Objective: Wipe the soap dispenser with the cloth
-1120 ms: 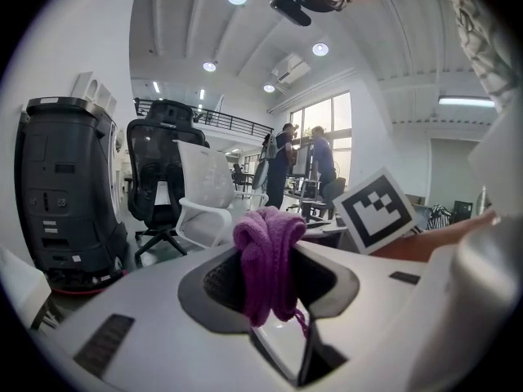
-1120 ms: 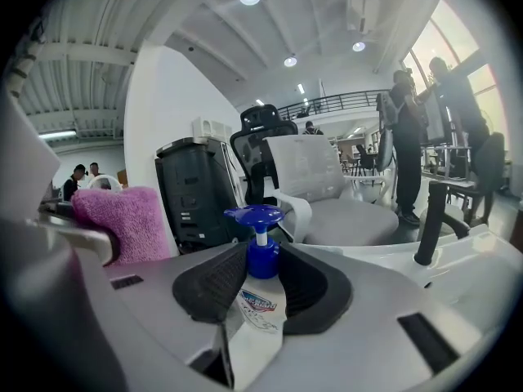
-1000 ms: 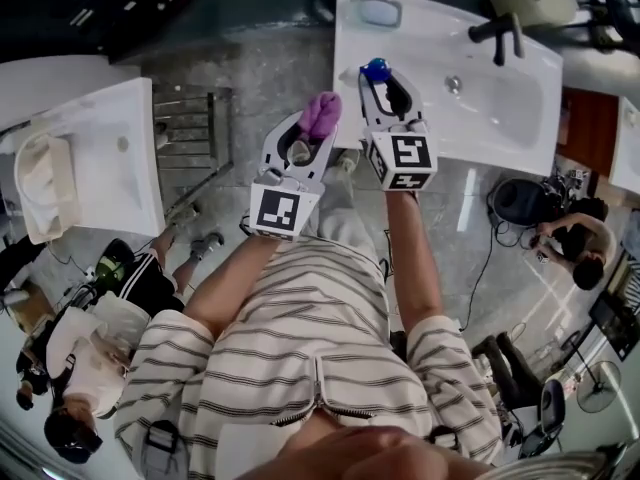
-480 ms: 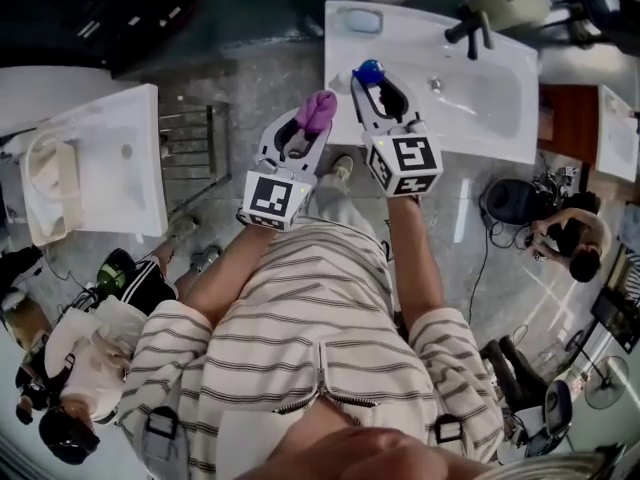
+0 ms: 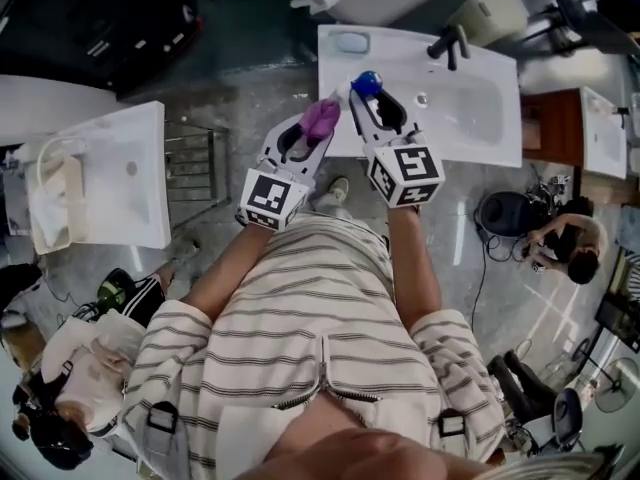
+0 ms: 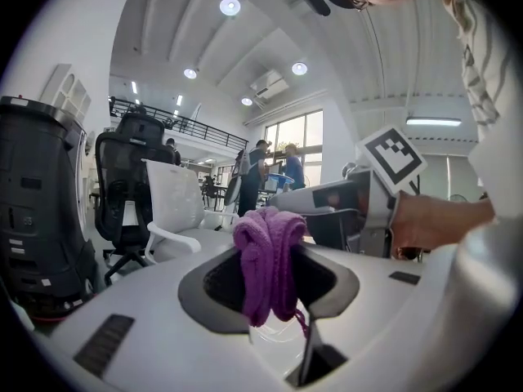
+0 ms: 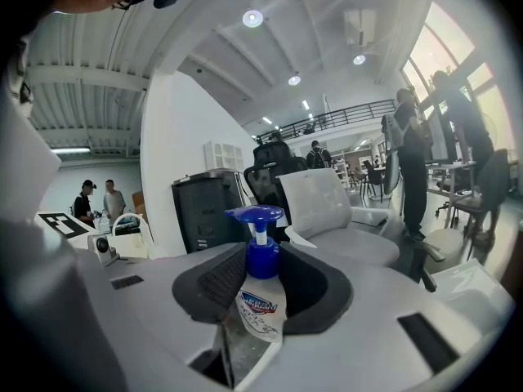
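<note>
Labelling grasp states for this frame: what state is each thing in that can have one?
Clear plastic soap dispenser with blue pump: upright, pump head raised.
Purple knitted cloth: bunched, apart from the soap dispenser.
Left gripper: shut on purple knitted cloth.
Right gripper: shut on soap dispenser.

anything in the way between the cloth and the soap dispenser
Nothing visible. The cloth in the left gripper and the soap dispenser in the right gripper are held side by side, with only air between them.
</note>
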Demonstrator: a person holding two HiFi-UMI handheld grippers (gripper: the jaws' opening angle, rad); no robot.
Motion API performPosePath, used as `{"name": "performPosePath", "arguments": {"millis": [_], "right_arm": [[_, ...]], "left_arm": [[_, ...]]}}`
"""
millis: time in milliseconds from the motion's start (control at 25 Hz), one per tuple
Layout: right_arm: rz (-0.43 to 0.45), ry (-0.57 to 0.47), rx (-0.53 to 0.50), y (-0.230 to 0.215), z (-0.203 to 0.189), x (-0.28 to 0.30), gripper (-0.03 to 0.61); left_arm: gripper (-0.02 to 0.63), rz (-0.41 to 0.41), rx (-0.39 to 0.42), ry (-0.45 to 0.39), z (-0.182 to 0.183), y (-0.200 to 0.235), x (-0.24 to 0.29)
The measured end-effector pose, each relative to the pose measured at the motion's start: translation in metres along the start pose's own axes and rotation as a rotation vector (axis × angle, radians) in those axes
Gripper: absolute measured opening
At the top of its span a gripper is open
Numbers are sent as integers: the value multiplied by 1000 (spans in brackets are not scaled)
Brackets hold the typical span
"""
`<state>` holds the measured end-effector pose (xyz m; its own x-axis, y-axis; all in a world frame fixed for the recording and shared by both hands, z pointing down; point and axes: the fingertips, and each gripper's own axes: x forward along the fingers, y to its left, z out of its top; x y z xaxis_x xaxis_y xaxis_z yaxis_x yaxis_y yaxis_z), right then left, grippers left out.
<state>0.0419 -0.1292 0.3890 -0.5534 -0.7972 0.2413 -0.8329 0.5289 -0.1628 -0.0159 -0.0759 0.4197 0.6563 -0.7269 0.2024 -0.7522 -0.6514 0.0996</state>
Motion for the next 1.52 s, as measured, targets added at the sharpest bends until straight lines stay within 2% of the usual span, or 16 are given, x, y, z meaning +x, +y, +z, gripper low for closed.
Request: {"name": "performPosePath", "arguments": {"millis": [320, 920, 1520], "right_arm": [[-15, -35, -14, 9, 17, -7, 132], [-37, -60, -46, 13, 32, -9, 132], [-55, -80, -72, 17, 46, -20, 132]], "left_arm": [[137, -42, 50, -25, 14, -1, 0], [139, -95, 93, -66, 24, -13, 9], [141, -231, 178, -72, 28, -51, 35]]}}
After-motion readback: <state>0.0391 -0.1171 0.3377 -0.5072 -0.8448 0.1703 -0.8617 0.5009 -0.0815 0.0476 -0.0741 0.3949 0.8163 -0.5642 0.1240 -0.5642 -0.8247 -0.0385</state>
